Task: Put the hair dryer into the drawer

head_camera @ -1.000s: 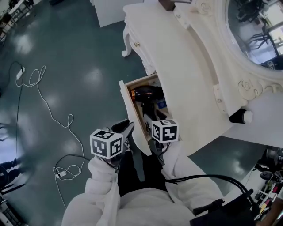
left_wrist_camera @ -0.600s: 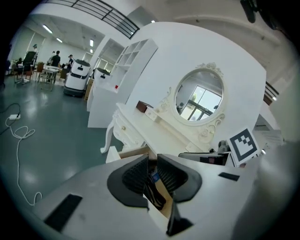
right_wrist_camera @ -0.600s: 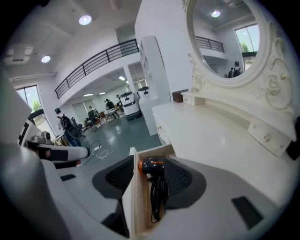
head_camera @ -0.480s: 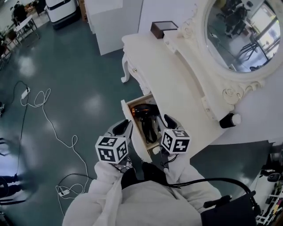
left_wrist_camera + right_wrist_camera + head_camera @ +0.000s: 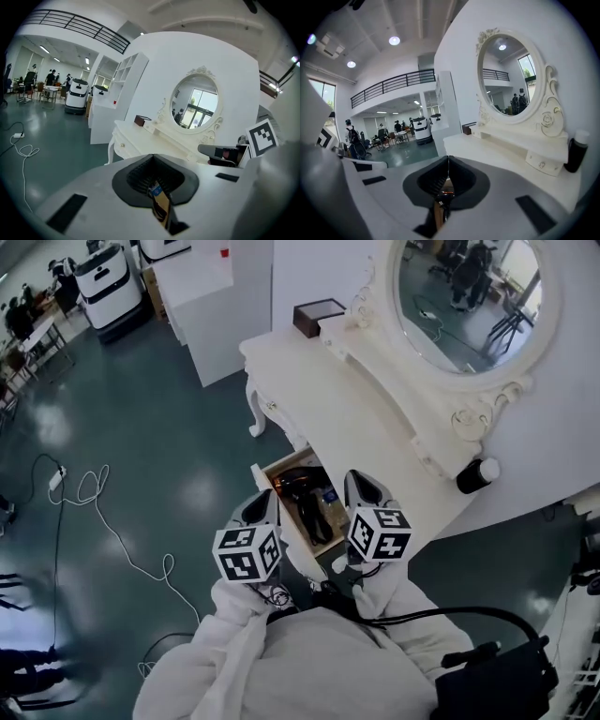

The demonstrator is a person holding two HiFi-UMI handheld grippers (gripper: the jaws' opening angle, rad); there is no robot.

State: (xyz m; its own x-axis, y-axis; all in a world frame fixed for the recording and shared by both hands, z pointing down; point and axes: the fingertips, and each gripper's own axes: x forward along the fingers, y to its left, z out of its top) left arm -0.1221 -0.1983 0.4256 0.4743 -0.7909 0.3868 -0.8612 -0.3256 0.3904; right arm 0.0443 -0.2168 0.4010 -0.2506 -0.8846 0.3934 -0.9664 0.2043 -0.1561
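Hair dryer lies inside open drawer of white dressing table, w/ other small items beside it. 2 grippers sit either side of drawer front, clear of the dryer. L gripper: jaws closing, tips nearly together, nothing btwn. R gripper: jaws fully together, empty. 1 dark bottle stands on tabletop below mirror.

The hair dryer lies in the open drawer, which is pulled out from the front of the dressing table just before me. On the table a box sits at the far end and a bottle at the near right end, with the mirror behind. A cable trails over the floor to my left.
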